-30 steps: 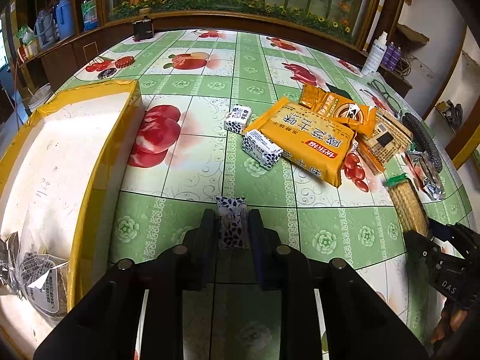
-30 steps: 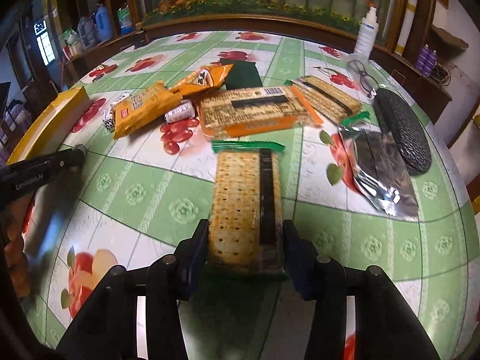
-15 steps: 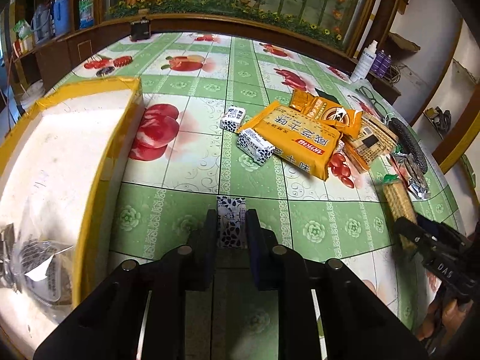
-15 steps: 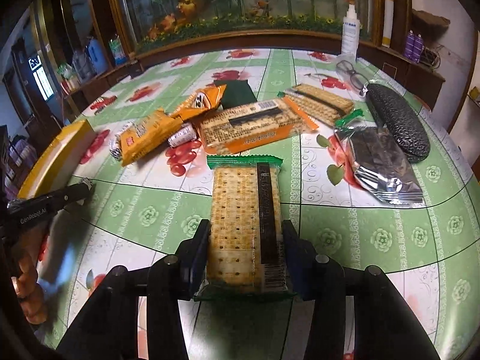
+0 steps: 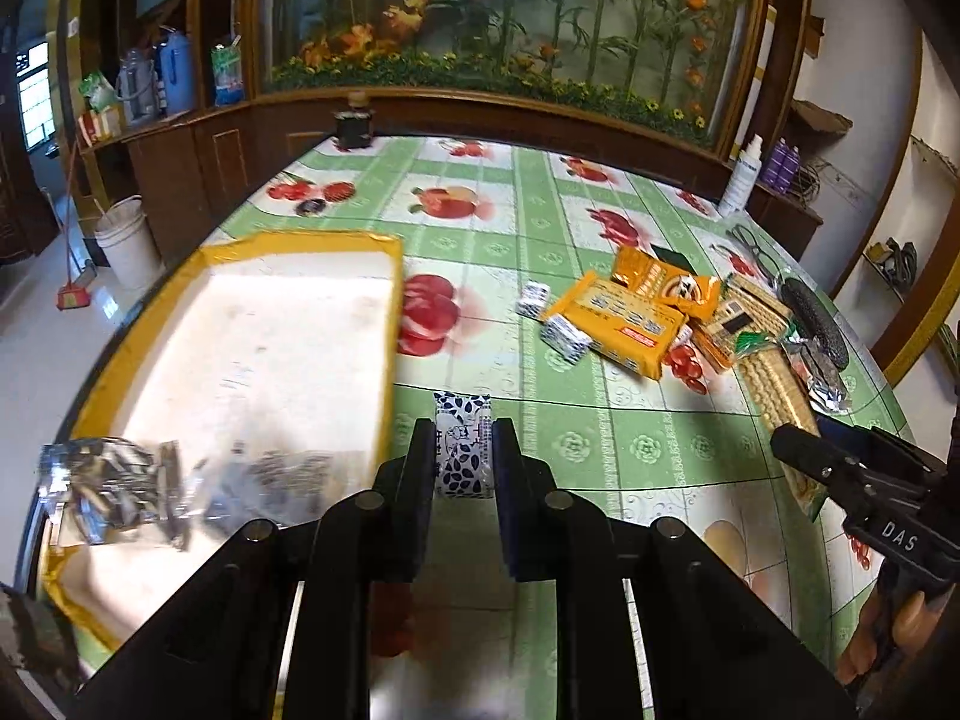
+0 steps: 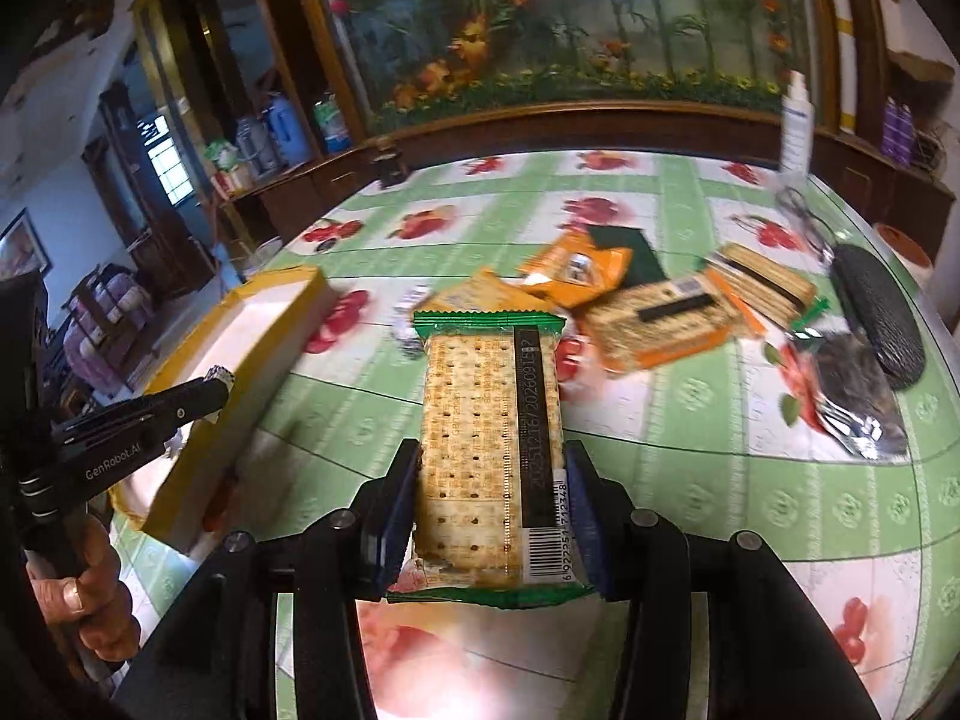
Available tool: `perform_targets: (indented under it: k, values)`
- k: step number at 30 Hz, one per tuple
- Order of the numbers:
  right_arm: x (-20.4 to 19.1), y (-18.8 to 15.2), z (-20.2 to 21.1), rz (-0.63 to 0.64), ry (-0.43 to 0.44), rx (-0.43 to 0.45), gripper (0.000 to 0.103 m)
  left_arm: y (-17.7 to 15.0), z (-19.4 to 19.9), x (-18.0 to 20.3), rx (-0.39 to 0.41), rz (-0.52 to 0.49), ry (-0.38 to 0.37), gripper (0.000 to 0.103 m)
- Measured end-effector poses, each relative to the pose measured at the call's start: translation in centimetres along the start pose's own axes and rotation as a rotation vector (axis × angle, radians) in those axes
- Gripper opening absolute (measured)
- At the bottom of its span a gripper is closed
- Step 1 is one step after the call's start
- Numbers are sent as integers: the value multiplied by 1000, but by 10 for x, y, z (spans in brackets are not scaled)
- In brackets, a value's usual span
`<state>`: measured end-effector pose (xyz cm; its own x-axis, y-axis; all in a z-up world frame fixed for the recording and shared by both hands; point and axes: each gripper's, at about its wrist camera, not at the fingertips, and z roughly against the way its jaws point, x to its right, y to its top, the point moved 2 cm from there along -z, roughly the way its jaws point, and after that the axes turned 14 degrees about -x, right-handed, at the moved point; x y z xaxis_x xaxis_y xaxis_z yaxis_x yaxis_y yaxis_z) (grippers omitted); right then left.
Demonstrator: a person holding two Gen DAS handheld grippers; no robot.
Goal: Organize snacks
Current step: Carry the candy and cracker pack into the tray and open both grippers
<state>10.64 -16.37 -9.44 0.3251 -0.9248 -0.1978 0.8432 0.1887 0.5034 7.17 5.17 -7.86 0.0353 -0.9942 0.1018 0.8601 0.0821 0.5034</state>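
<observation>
My left gripper (image 5: 463, 456) is shut on a small white candy with a blue pattern (image 5: 462, 450), lifted off the table beside the yellow-rimmed box (image 5: 393, 300). My right gripper (image 6: 492, 480) is shut on a long cracker pack with green ends (image 6: 489, 414), held above the tablecloth. The right gripper (image 5: 852, 471) also shows at the right edge of the left wrist view, and the left gripper (image 6: 204, 396) at the left of the right wrist view, near the box (image 6: 198, 456). Other snacks lie in a heap: an orange biscuit pack (image 5: 618, 324) and two more small candies (image 5: 564, 336).
A silver foil bag (image 5: 114, 492) lies in the box's near corner. On the right lie a black glasses case (image 6: 879, 324), spectacles (image 6: 804, 210), a foil pouch (image 6: 852, 390) and a white bottle (image 6: 795, 120). A dark jar (image 5: 354, 123) stands at the far edge.
Both grippers have risen with their loads off the table. The left one has swung toward the box, and the cracker pack now hangs clear of the cloth.
</observation>
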Motion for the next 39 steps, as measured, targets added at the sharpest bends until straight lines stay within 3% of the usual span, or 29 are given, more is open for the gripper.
perform_targets:
  k: [10, 20, 30, 39]
  values:
    - [-82, 20, -1, 167, 7, 14, 47, -3, 32, -47, 89, 76, 81, 16]
    - [-153, 41, -15, 282, 66, 15, 47, -12, 37, -98, 98, 170, 127, 16]
    - [-222, 59, -65, 376, 122, -54, 47, -21, 15, -133, 24, 220, 164, 16]
    - [-236, 64, -112, 374, 108, -126, 47, -26, -4, -129, -37, 194, 174, 16]
